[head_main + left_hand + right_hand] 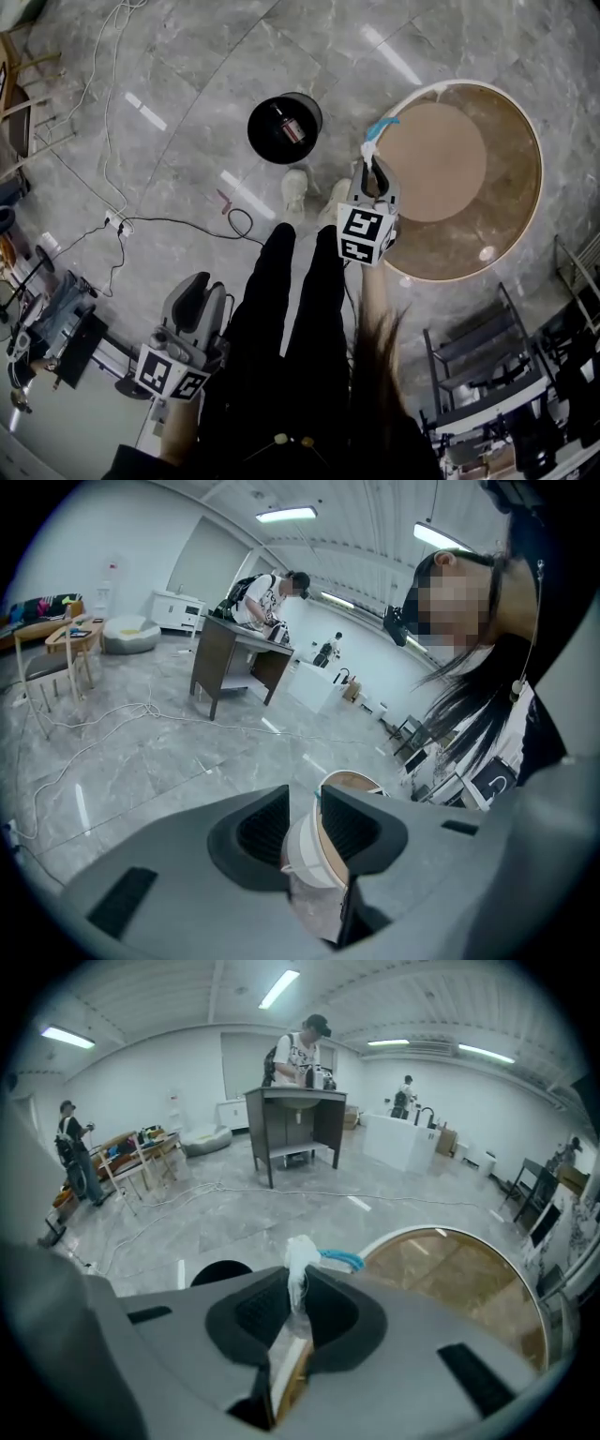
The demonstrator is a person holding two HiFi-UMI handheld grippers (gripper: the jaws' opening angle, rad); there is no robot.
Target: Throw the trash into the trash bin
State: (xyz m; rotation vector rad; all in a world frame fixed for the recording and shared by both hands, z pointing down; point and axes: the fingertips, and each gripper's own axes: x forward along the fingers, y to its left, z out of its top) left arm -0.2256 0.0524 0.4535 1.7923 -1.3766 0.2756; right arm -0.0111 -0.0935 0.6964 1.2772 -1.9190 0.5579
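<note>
Pose: right gripper [298, 1288] tilted downward, clamped on white crumpled trash wad [300, 1258] with blue strip | left gripper [302, 829] hung low, jaws apart, empty.

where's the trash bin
In the head view, the black trash bin stands on the floor, left of the round table, beyond the shoes.

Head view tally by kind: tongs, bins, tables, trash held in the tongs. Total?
tongs: 2, left tongs and right tongs
trash bin: 1
round table: 1
trash piece, pinched in the right tongs: 1
total: 5
</note>
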